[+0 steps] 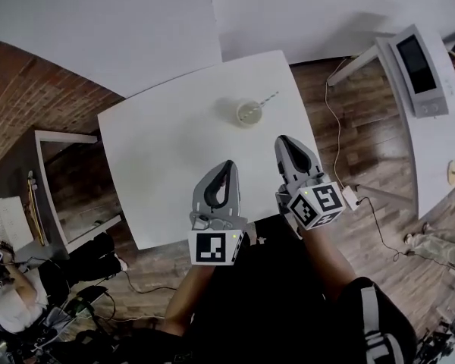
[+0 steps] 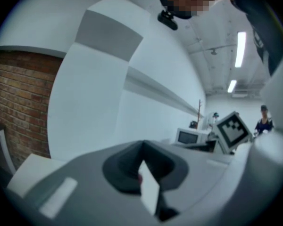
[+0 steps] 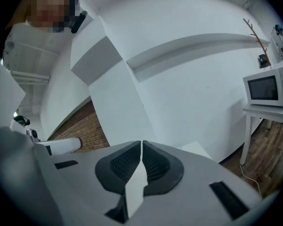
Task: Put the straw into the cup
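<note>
A clear cup [image 1: 248, 112] stands near the far edge of the white table [image 1: 159, 150], and a striped straw [image 1: 268, 98] leans out of it to the upper right. Both grippers hang over the table's near edge, well short of the cup. My left gripper [image 1: 227, 164] is shut with nothing in it, and in the left gripper view [image 2: 142, 145] its pads meet in front of a white wall. To its right, my right gripper [image 1: 282, 139] is also shut and empty. In its own view [image 3: 141, 142] the ribbed pads touch along a thin line.
A second white table [image 1: 432, 150] with a microwave [image 1: 418, 70] stands at the right. Cables [image 1: 340, 123] and a power adapter [image 1: 349, 197] lie on the wood floor beside my table. A low white frame [image 1: 61, 188] sits by the brick wall at left, and a person sits at the lower left [image 1: 15, 302].
</note>
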Motion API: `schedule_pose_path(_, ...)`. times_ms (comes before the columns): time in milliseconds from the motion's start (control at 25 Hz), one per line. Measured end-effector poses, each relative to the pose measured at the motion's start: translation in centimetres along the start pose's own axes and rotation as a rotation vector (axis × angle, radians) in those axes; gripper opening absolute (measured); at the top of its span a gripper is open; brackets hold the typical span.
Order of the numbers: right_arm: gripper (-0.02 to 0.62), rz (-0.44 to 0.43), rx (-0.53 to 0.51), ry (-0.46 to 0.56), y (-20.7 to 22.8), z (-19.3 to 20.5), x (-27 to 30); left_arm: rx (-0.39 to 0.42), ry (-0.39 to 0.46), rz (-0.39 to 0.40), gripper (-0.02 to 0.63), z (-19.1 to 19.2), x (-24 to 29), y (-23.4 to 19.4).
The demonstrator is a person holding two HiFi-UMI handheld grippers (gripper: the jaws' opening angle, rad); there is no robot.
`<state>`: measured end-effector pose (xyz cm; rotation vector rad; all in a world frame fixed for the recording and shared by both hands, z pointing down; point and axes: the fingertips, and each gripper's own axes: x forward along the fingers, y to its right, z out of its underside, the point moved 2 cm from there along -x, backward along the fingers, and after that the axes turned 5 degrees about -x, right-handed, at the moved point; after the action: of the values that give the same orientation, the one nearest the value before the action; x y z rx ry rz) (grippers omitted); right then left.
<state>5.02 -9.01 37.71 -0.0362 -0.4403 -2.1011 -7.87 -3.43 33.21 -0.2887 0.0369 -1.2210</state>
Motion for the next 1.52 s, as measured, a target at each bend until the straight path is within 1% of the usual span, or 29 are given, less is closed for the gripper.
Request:
schedule_pose_path(120, 0.012, 0.016, 0.003, 0.037, -1.4, -1.3, -2.4, 0.027, 0.024, 0.023, 0.005, -0.7, -2.1, 0.6)
schedule_pose_path(320, 0.008, 0.021, -0.018, 0.060, -4.0, -2.1, -7.0, 0.058, 0.013, 0.057, 0.004, -0.9, -6.0, 2.2)
schedule_pose_path(520, 0.006, -0.006, -0.055, 0.047, -7.0, -1.1, -10.1, 0.043, 0.058, 0.072, 0.005, -1.8, -8.7, 3.1)
schedule_pose_path(680, 0.006, -0.018, -0.083, 0.041, -8.8, -0.2, -11.9, 0.059, 0.054, 0.089, 0.005, -0.9, -10.4, 3.8)
schedule_pose_path(840, 0.006, -0.025, -0.098, 0.053, -9.9, 0.1, -12.5, 0.053, 0.064, 0.096, 0.005, -1.0, -11.1, 4.1)
schedule_pose_path(1080, 0.006, -0.020, -0.119, 0.093, -11.3, -1.1, -13.2, 0.044, 0.098, 0.098, 0.004, -1.9, -12.3, 4.3)
schedule_pose_path(1200, 0.006, -0.009, -0.114, 0.105, -11.7, -1.0, -13.6, 0.046, 0.098, 0.104, 0.005, -1.8, -13.0, 4.3)
schedule_pose_path(1520, 0.006, 0.000, -0.148, 0.111, -12.4, -1.1, -14.2, 0.050, 0.092, 0.108, 0.005, -1.6, -13.7, 4.0)
